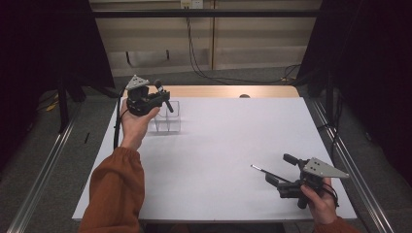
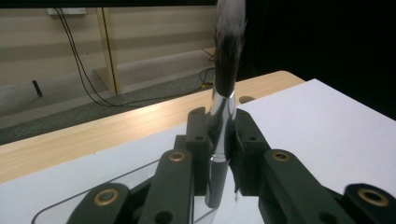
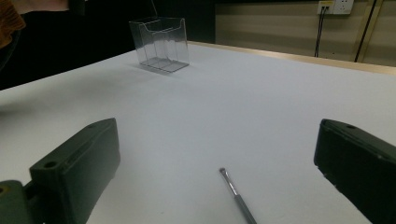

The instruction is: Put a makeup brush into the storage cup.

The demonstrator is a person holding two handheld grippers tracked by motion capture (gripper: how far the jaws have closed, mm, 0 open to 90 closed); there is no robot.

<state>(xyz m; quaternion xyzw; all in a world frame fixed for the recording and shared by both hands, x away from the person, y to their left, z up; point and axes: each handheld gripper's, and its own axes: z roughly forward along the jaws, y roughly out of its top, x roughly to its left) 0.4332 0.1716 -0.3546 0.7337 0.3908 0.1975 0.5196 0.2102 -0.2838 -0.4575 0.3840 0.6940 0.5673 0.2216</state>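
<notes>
My left gripper [image 1: 161, 98] is held above the table's far left, shut on a thick make-up brush [image 1: 163, 96]. In the left gripper view the jaws of the left gripper [image 2: 220, 122] clamp the brush's silver ferrule [image 2: 222, 108], and its dark, white-tipped bristles [image 2: 229, 42] point up. A clear plastic holder [image 1: 168, 119] stands on the table just below and right of this gripper, and its rim [image 2: 88, 195] shows under the jaws. My right gripper [image 1: 281, 168] rests open near the front right. A thin dark brush [image 1: 265, 171] lies on the table between its wide jaws [image 3: 236, 192].
The white table top [image 1: 218, 145] ends in a wooden strip [image 1: 228, 91] at the far edge. Cables hang on the wall behind. The clear holder [image 3: 161, 44] stands far across the table from the right gripper [image 3: 215, 140]. An orange sleeve [image 1: 116, 189] comes in at the bottom left.
</notes>
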